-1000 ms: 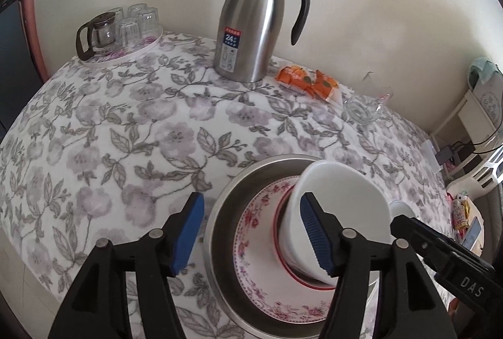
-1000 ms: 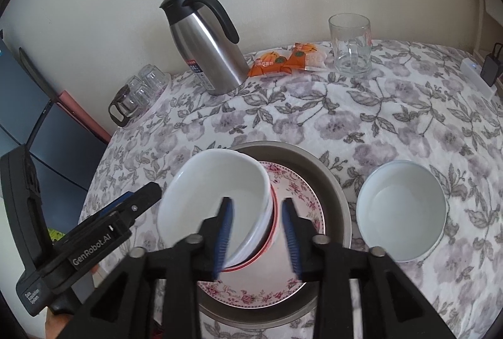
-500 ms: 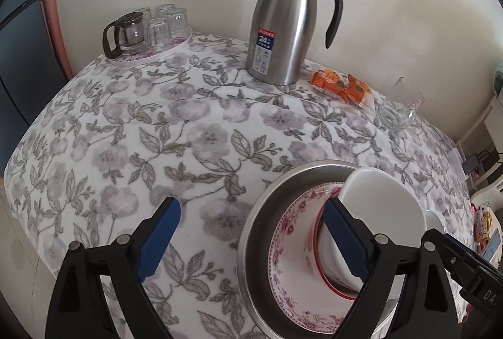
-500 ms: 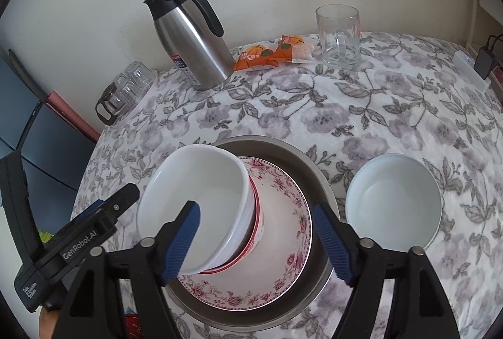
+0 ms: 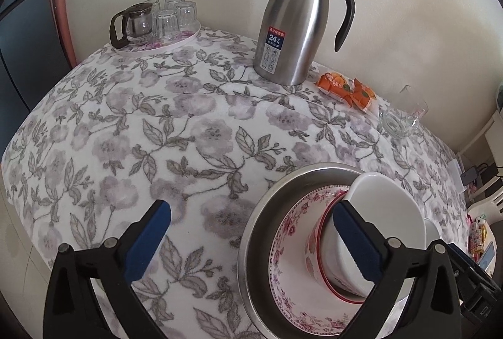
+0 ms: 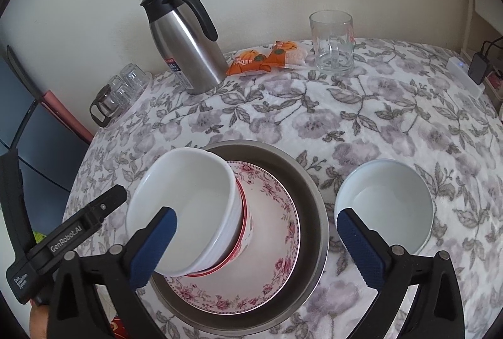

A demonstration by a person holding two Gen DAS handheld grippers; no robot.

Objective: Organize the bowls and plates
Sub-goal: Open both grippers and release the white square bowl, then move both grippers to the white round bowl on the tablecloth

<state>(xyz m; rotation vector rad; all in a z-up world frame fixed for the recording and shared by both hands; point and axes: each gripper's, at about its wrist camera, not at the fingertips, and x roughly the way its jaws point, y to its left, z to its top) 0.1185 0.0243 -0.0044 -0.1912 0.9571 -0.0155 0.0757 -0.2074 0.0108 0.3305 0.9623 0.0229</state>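
While my right claw (image 6: 256, 248) hangs released | left claw (image 5: 251, 240) also spread | white bowl (image 6: 185, 207) leans nested in red-rimmed bowl (image 6: 243, 232) on floral plate (image 6: 270, 270) | second white bowl (image 6: 385, 204) beside on desk (image 6: 345, 119)

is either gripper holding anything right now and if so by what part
Nothing is held. The left gripper and right gripper are both open; the white bowl sits nested in the red-rimmed bowl, ungripped.

The left gripper (image 5: 251, 232) is being held wide open above the floral tablecloth (image 5: 188, 125). A white bowl (image 5: 377, 222) is being seen leaning inside a red-rimmed bowl (image 5: 317, 248) on the floral plate (image 5: 289, 244), all nested in a steel basin (image 5: 251, 238); a steel thermos jug (image 5: 292, 24) is standing behind.
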